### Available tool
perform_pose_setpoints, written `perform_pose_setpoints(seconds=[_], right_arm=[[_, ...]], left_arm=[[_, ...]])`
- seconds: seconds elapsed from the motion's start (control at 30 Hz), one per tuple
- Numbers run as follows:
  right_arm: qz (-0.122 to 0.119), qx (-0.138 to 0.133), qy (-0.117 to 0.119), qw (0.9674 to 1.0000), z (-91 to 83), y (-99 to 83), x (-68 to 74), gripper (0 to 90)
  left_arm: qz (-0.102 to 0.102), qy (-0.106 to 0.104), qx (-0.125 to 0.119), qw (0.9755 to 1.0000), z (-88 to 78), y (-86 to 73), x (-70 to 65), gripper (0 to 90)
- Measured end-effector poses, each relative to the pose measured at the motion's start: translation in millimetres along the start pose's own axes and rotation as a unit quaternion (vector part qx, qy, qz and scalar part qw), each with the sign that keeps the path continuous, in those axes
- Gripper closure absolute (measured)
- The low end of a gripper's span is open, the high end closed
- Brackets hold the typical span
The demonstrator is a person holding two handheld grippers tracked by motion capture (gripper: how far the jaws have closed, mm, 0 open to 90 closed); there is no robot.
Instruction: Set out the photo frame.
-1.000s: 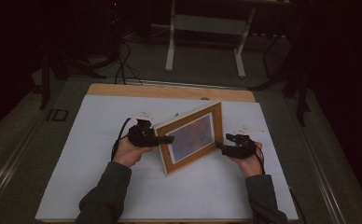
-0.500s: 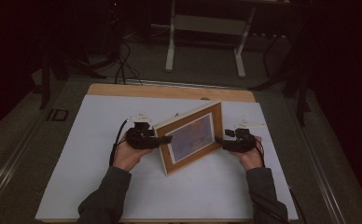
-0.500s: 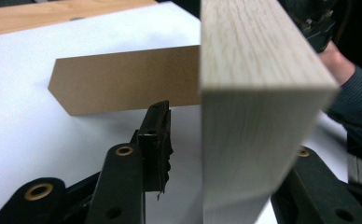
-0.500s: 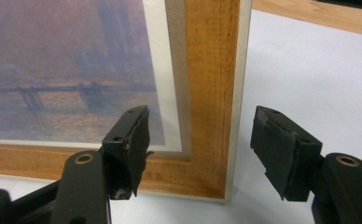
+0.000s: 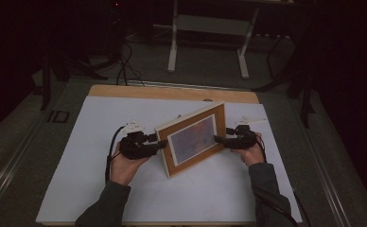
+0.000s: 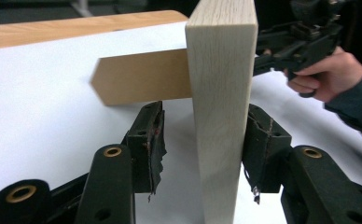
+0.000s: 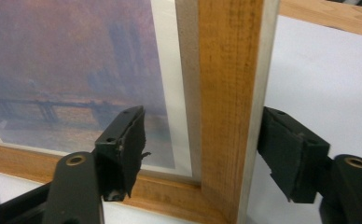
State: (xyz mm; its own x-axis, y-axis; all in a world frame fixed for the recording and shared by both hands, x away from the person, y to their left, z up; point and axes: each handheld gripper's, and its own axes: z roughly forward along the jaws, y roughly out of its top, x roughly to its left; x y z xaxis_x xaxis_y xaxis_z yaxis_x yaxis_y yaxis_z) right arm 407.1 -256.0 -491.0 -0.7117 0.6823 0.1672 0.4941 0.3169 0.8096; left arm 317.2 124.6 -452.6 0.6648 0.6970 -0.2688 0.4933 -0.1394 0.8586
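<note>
White tabletop (image 5: 101, 189) lies bare toward six o'clock; our left gripper (image 5: 160, 144) and right gripper (image 5: 219, 138), jaws just opening, loosely straddle the picture frame (image 5: 191, 139) edges.

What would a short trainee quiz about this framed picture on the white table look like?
1. True or false: the wooden-framed picture lies flat on the white table.
2. What props it from behind?
3. The left gripper and right gripper are: A clamped tight on the frame; B open, astride its side edges; C far from it.

Key: 1 false, it stands upright. 2 a flat brown board strut. 3 B; both pairs of jaws have just been opening, with the frame between them.
</note>
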Motion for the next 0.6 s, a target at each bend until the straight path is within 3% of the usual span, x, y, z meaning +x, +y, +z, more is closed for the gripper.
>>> perform_pose_setpoints(seconds=[0.17,0.3,0.6], right_arm=[[0.0,0.0,0.024,0.9997,4.0,0.5,-6.5,30.9],[-0.002,0.005,0.04,0.9992,6.8,-0.3,-10.7,28.8],[-0.005,0.008,0.041,0.9991,11.3,-0.4,-9.4,29.4]], left_arm=[[0.017,0.019,-0.001,0.9997,-3.4,-1.1,-8.2,59.5],[0.021,0.018,0.001,0.9996,-3.5,-0.8,-11.7,67.8],[0.014,0.023,-0.003,0.9996,-3.5,-2.0,-12.9,68.9]])
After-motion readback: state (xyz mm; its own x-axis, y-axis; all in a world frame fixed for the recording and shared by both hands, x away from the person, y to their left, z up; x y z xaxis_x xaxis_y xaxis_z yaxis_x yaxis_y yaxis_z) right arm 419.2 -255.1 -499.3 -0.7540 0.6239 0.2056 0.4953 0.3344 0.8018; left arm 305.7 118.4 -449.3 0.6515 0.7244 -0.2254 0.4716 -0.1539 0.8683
